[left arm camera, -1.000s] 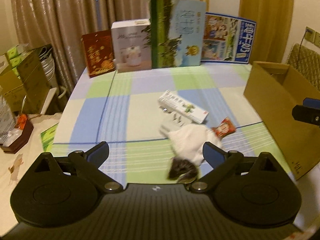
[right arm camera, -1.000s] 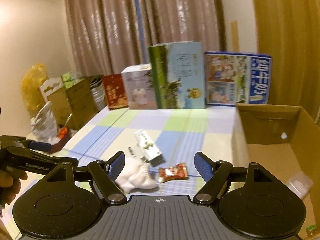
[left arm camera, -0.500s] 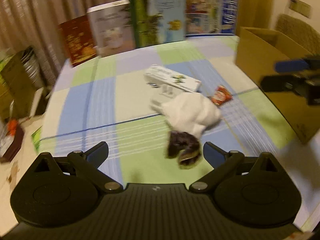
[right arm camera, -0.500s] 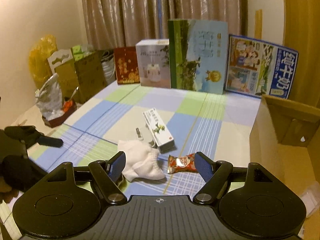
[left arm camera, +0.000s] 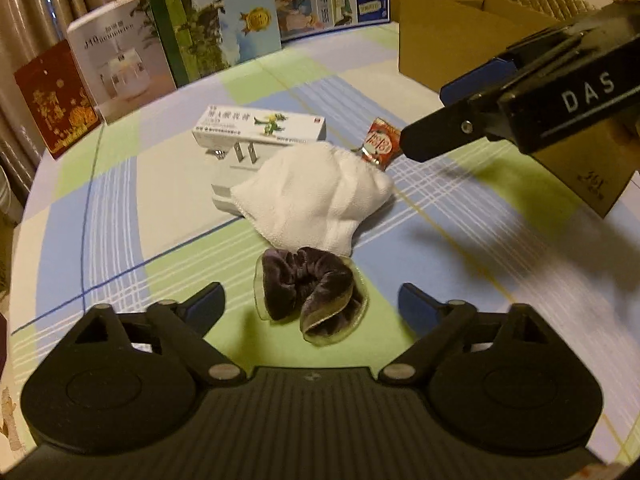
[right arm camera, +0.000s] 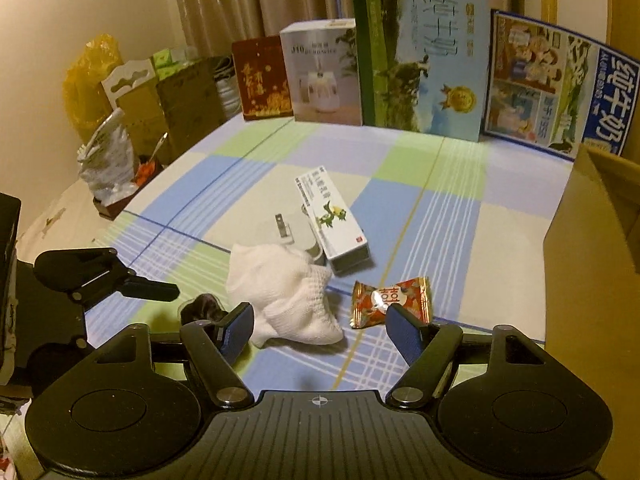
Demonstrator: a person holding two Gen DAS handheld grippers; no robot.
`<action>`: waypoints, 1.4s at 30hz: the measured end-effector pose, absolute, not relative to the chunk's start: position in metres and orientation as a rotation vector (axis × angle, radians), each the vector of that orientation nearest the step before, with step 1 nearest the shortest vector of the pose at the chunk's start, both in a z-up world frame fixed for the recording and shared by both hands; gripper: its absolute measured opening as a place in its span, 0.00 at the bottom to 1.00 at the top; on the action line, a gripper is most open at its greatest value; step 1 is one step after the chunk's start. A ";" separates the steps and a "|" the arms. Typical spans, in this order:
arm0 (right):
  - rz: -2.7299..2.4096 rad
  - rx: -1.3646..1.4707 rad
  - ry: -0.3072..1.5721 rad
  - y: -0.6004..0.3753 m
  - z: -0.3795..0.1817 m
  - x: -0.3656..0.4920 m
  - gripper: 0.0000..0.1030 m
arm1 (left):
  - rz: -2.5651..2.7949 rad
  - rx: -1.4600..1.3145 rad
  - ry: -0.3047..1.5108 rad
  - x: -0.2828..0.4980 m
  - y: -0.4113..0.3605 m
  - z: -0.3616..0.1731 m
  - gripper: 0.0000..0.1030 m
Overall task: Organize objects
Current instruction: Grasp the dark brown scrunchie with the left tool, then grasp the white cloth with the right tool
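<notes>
A dark purple scrunchie [left arm camera: 310,292] lies on the checked cloth between the open fingers of my left gripper [left arm camera: 310,306]. Behind it lie a white cloth [left arm camera: 316,196], a white plug adapter [left arm camera: 232,170], a white carton with a green dragon [left arm camera: 260,125] and a red candy wrapper [left arm camera: 380,142]. My right gripper [right arm camera: 320,332] is open and empty, low over the white cloth [right arm camera: 288,292] and the candy [right arm camera: 394,300]. The scrunchie [right arm camera: 202,306] peeks out at its left finger. The right gripper reaches in from the right in the left wrist view [left arm camera: 452,120].
An open cardboard box [left arm camera: 480,36] stands at the table's right side [right arm camera: 596,240]. Several upright cartons [right arm camera: 420,52] line the far edge. Boxes and bags [right arm camera: 120,120] sit off the table's left edge.
Both grippers have come down and forward toward the pile. The scrunchie now lies between my left fingers. The right gripper has moved in over the cloth and candy.
</notes>
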State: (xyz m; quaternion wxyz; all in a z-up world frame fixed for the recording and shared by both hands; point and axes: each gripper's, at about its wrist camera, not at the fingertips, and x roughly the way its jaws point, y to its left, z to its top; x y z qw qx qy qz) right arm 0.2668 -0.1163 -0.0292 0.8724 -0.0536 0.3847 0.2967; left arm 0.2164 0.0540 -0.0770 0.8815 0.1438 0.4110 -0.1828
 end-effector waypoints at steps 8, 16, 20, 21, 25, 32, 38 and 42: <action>0.632 -0.111 0.830 -0.112 -0.037 0.274 0.68 | -0.386 0.272 0.892 0.230 0.058 -0.089 0.70; 0.653 -0.109 0.844 -0.102 -0.046 0.279 0.68 | -0.365 0.231 0.944 0.234 0.067 -0.085 0.22; 0.664 -0.129 0.851 -0.095 -0.052 0.282 0.68 | -0.315 0.202 0.945 0.235 0.078 -0.080 0.18; 0.664 -0.131 0.853 -0.093 -0.054 0.283 0.68 | -0.305 0.195 0.945 0.236 0.082 -0.080 0.17; 0.679 -0.117 0.861 -0.087 -0.060 0.289 0.68 | -0.283 0.175 0.950 0.236 0.093 -0.081 0.17; 0.692 -0.124 0.877 -0.073 -0.072 0.301 0.69 | -0.254 0.160 0.942 0.237 0.103 -0.081 0.16; 0.710 -0.142 0.882 -0.061 -0.081 0.303 0.69 | -0.199 0.115 0.939 0.241 0.116 -0.079 0.16; 0.706 -0.167 0.876 -0.053 -0.086 0.306 0.68 | -0.185 0.103 0.931 0.241 0.119 -0.077 0.16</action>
